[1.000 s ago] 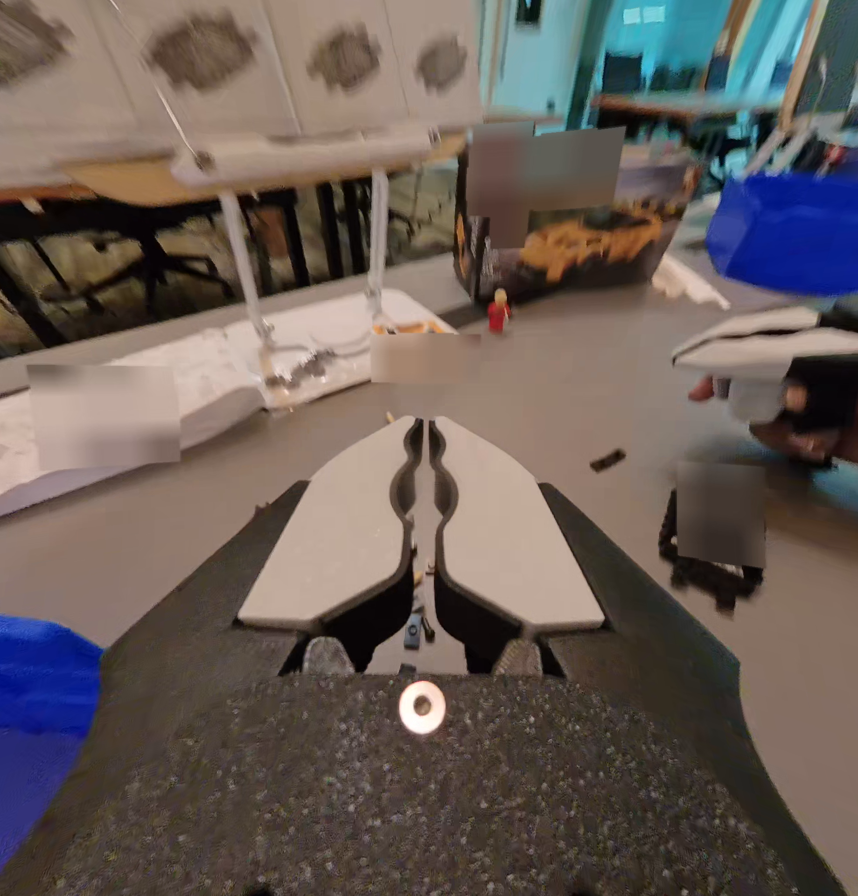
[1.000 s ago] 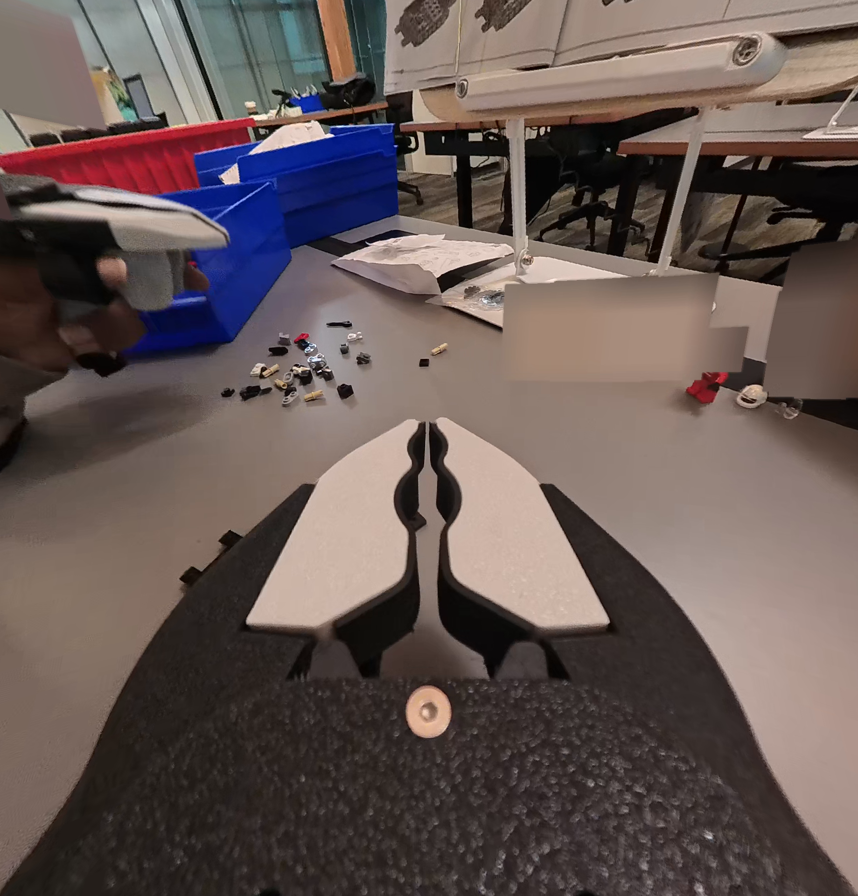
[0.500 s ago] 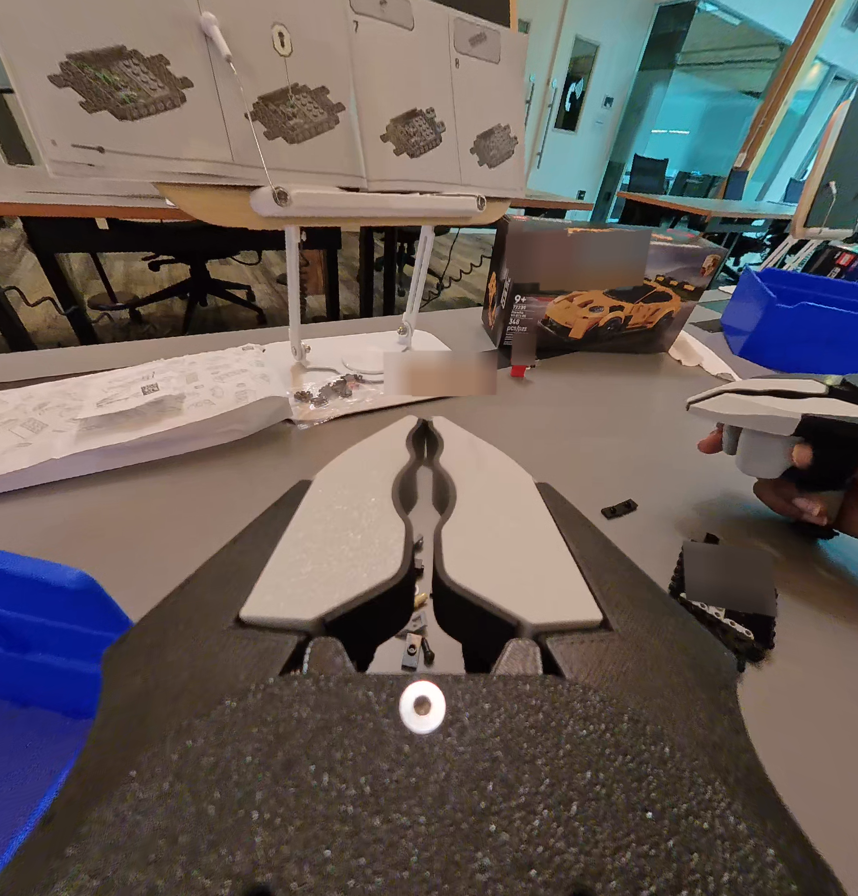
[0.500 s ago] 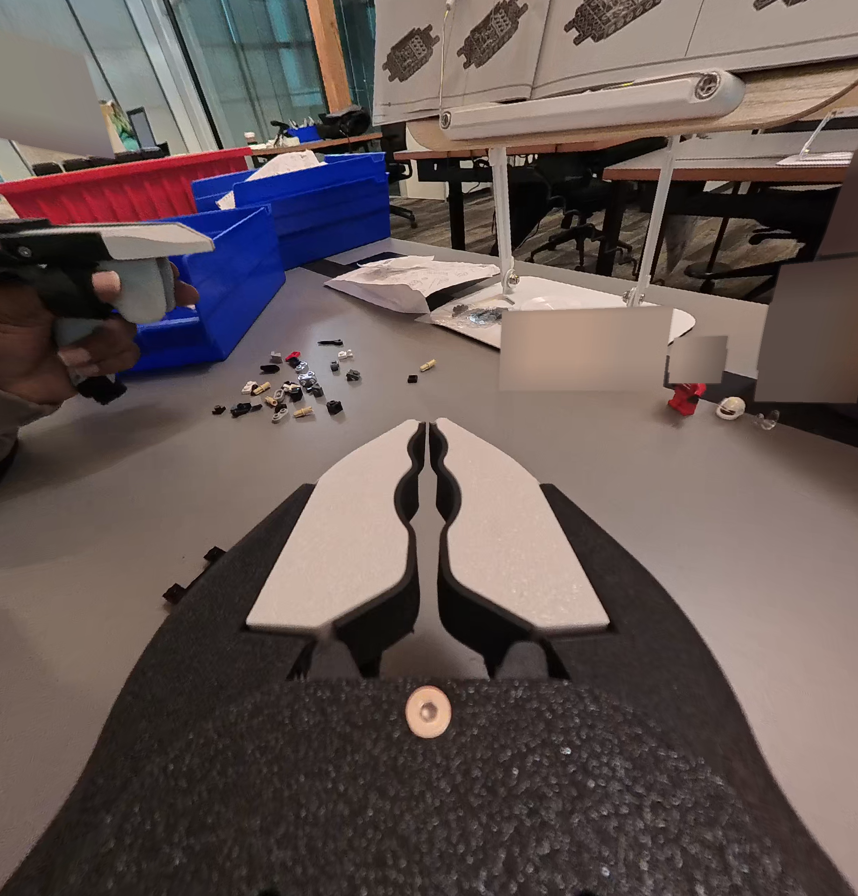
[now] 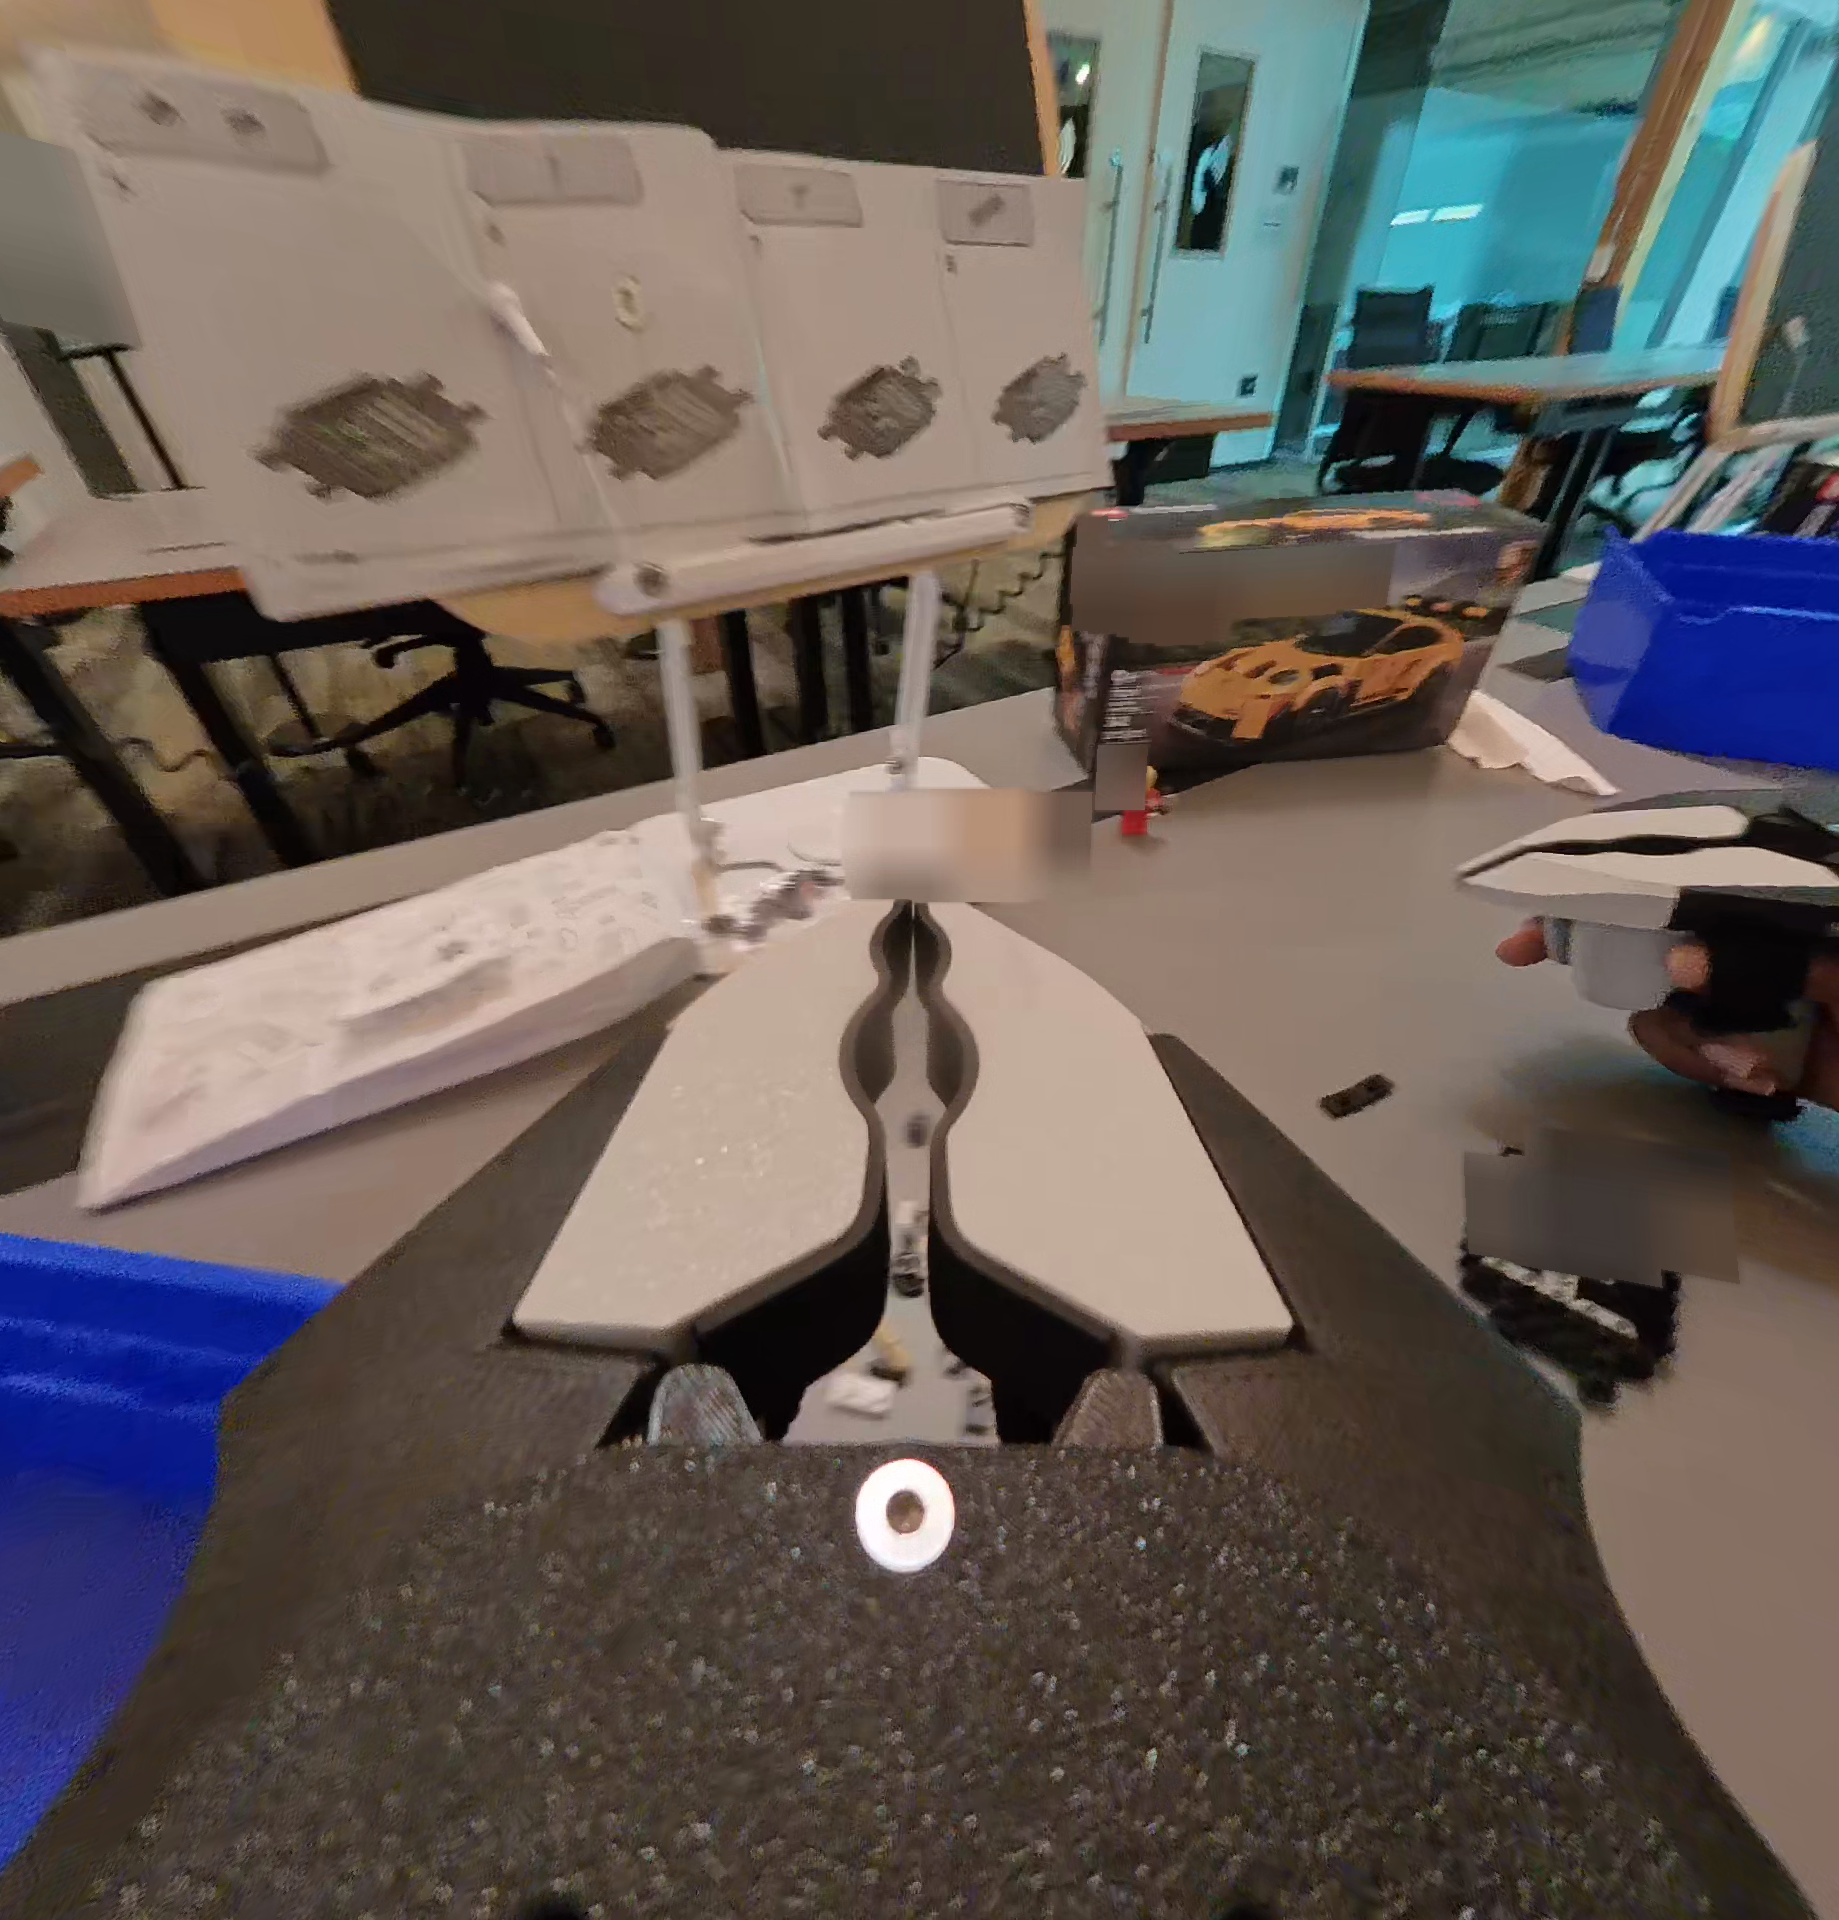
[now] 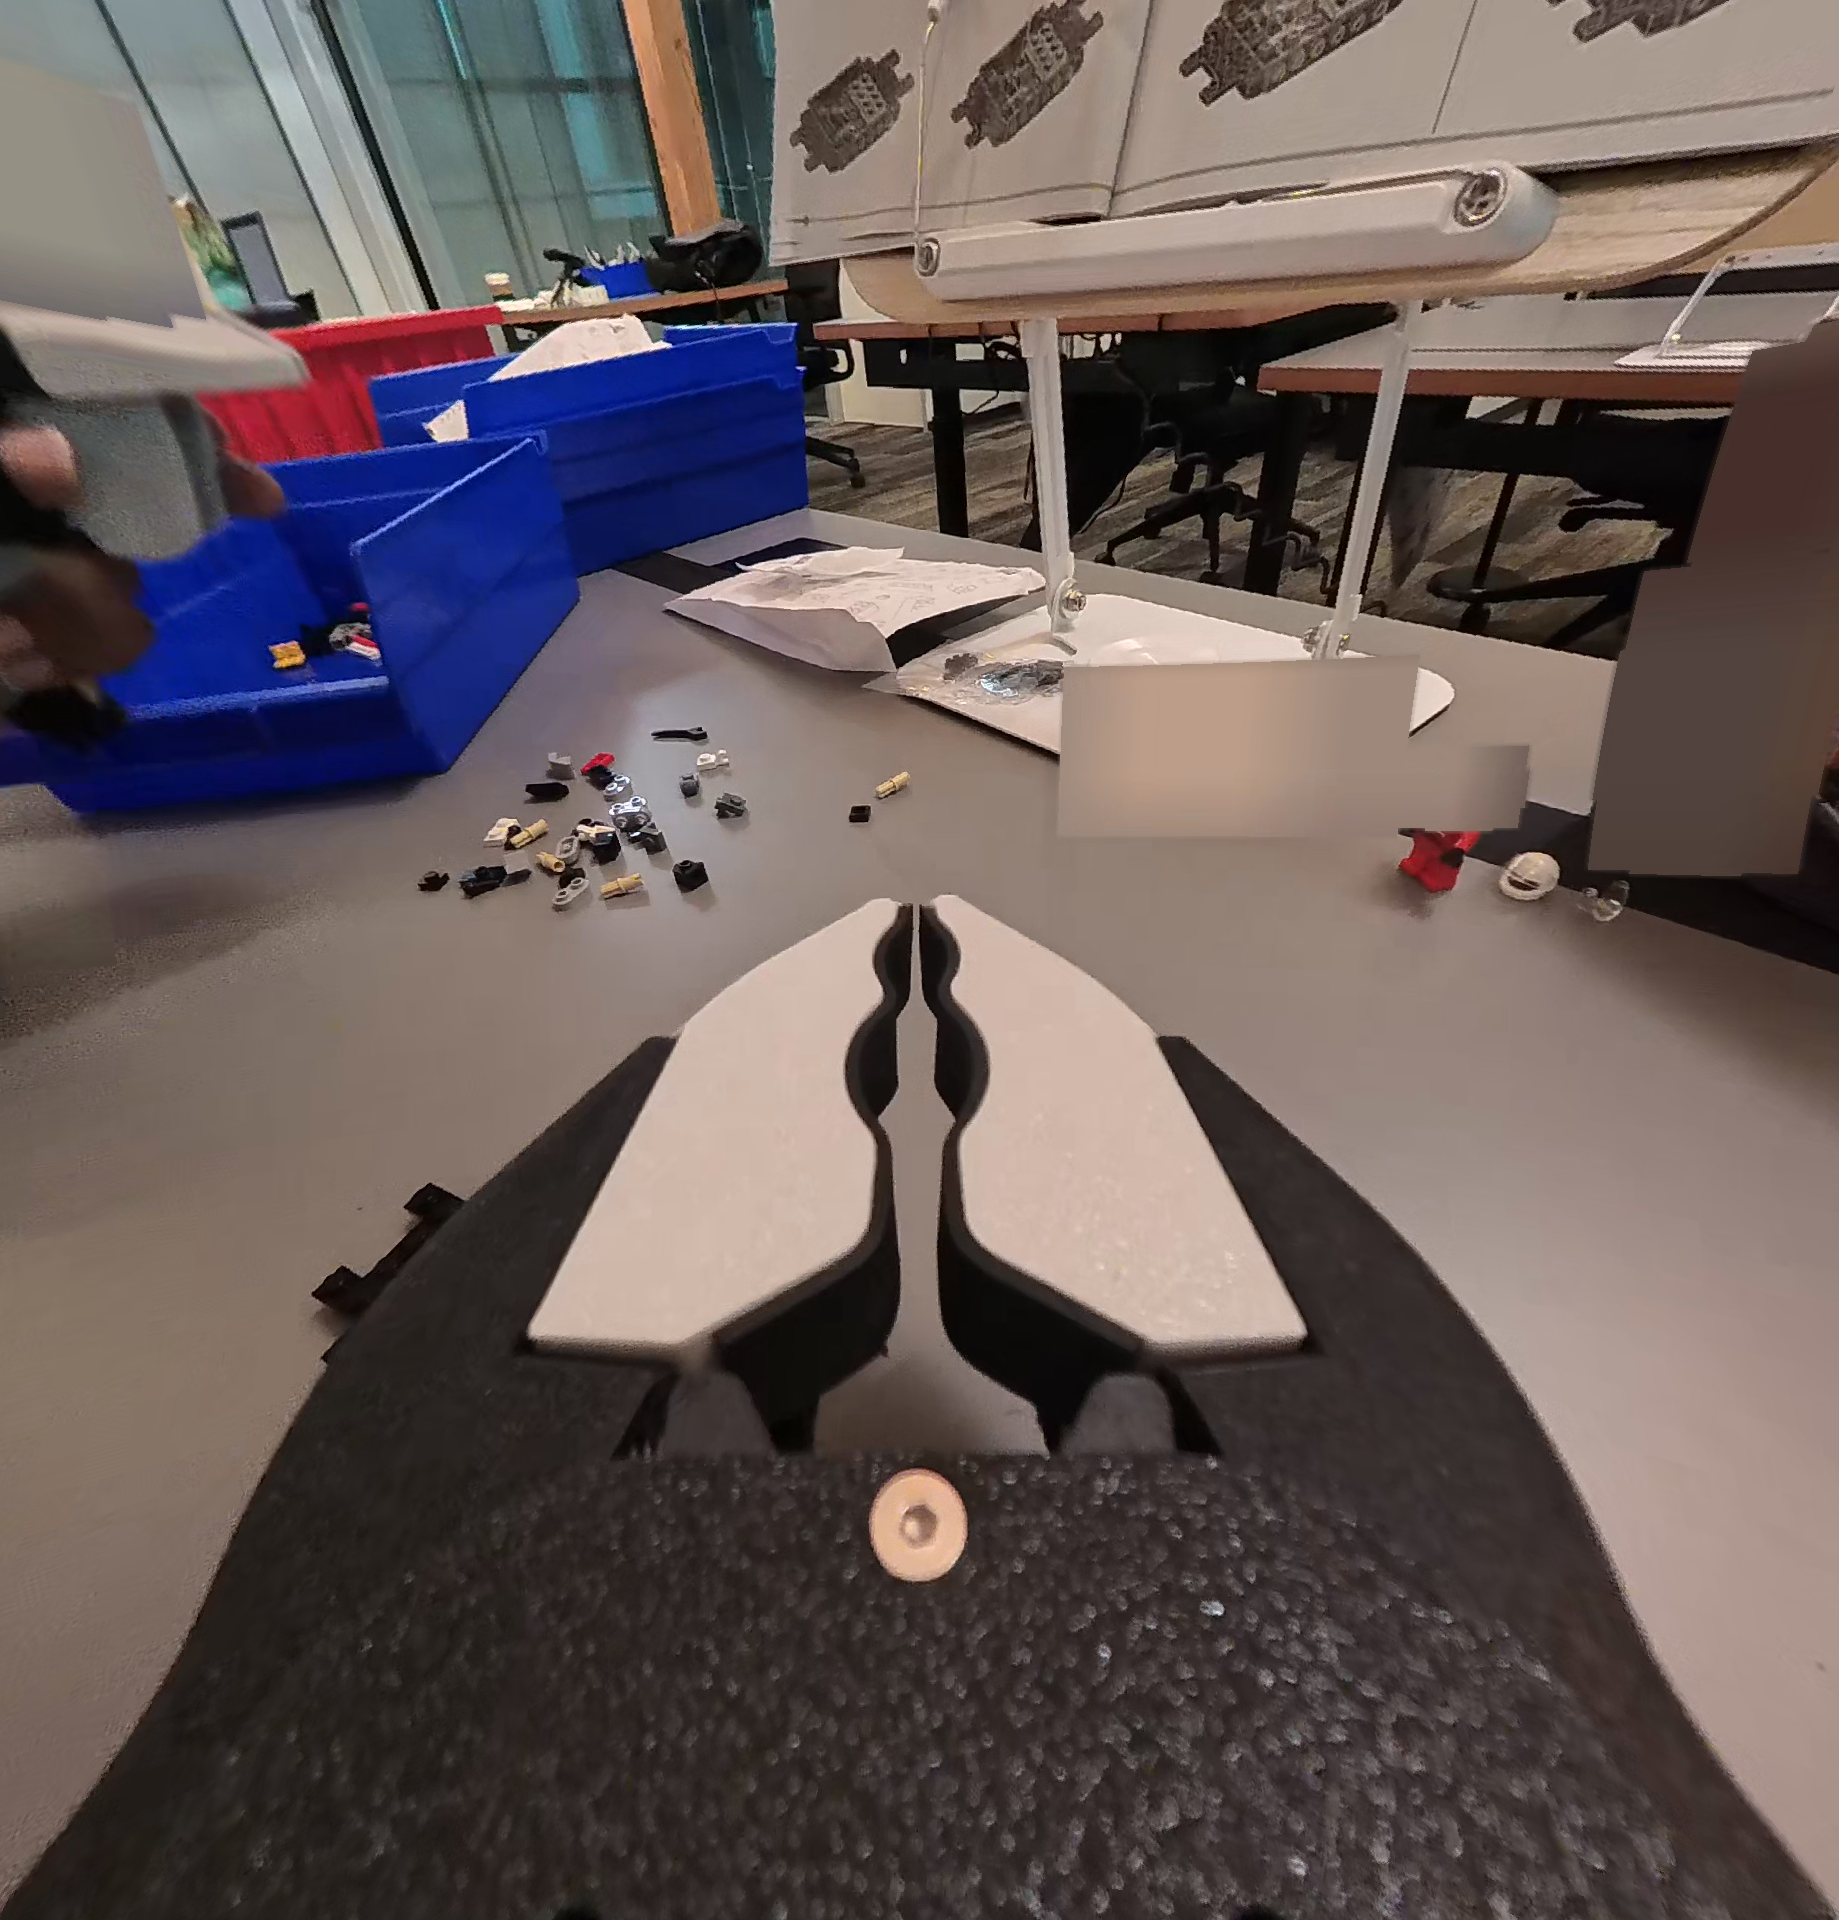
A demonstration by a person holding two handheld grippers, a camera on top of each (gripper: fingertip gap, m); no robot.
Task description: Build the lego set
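Above the grey surface, the right tool is hovering with its fingertips nearly touching, only a hairline gap between them, gripping nothing. Likewise the left tool is hanging over the surface with its tips pressed almost together and nothing between them; a few small pieces are showing through the slot beneath its fingers.

Ahead and left of the right tool, loose lego pieces are lying scattered: black, grey, tan, white and one red, all small; roughly two dozen, exact count not readable. One tan pin and one black stud piece are sitting apart to their right. A black partial build is resting on the surface right of the left tool, partly masked, with one small black piece just behind it.

Farther out, one red minifigure, one white helmet and one clear part are lying in a row. Three blue bins and one red bin are standing at left. One instruction stand is holding printed pages, and one box with an orange car is standing behind.
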